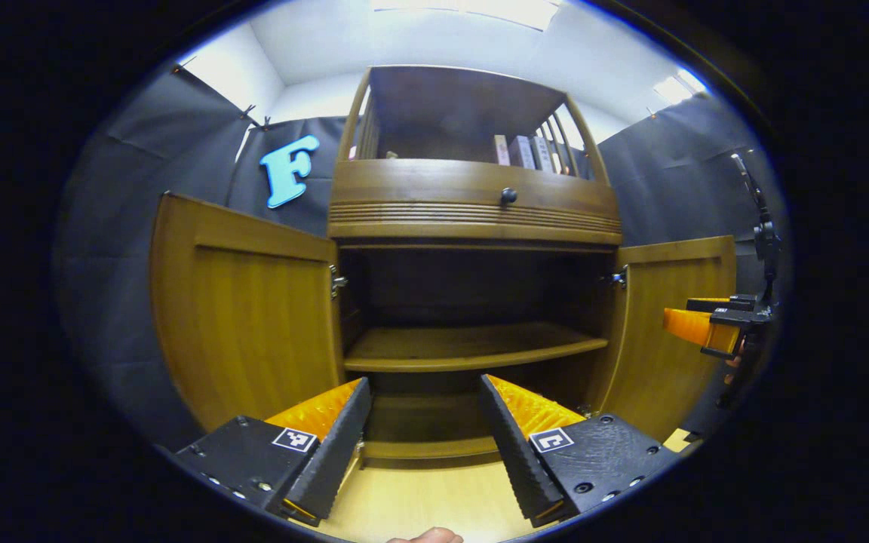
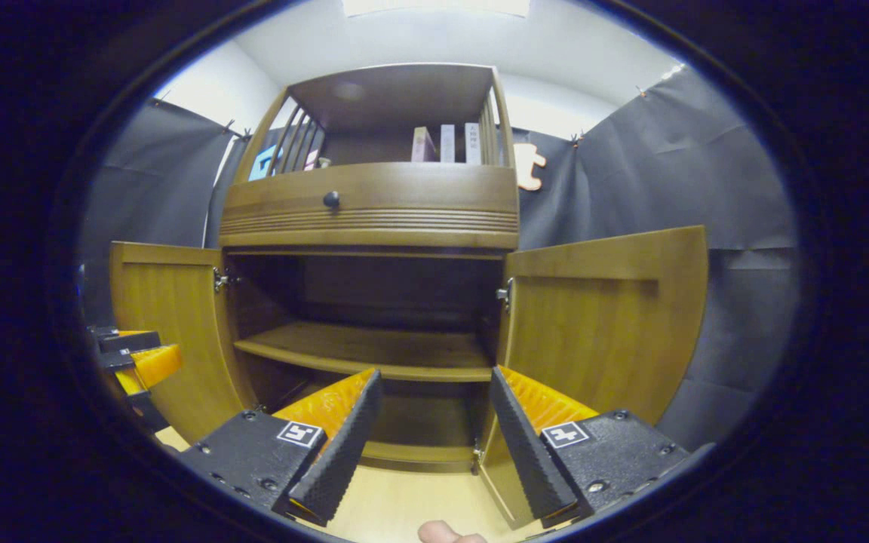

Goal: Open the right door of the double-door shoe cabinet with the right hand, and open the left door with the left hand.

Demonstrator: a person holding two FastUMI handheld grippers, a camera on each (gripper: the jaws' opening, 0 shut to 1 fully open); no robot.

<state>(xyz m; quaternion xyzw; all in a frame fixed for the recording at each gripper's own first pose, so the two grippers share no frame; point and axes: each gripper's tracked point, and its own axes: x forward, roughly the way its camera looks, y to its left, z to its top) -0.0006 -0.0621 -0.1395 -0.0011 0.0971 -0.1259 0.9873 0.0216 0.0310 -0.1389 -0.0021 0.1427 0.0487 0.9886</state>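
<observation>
Left gripper (image 1: 423, 422) spread wide, holding nothing; right gripper (image 2: 427, 422) likewise agape; the shoe cabinet (image 1: 472, 211) stands at twelve o'clock, left door (image 1: 246, 317) swung to nine, right door (image 2: 600, 324) to three; opening looks finished, so next is simply backing both hands clear.

Cabinet (image 1: 472, 200) brown wood, ribbed band across front; knob (image 1: 508, 196) black. Doors (image 2: 604, 317) golden-brown, vertical grain. Floor (image 1: 419, 501) pale wood. Wall cloth (image 2: 706, 196) black.
</observation>
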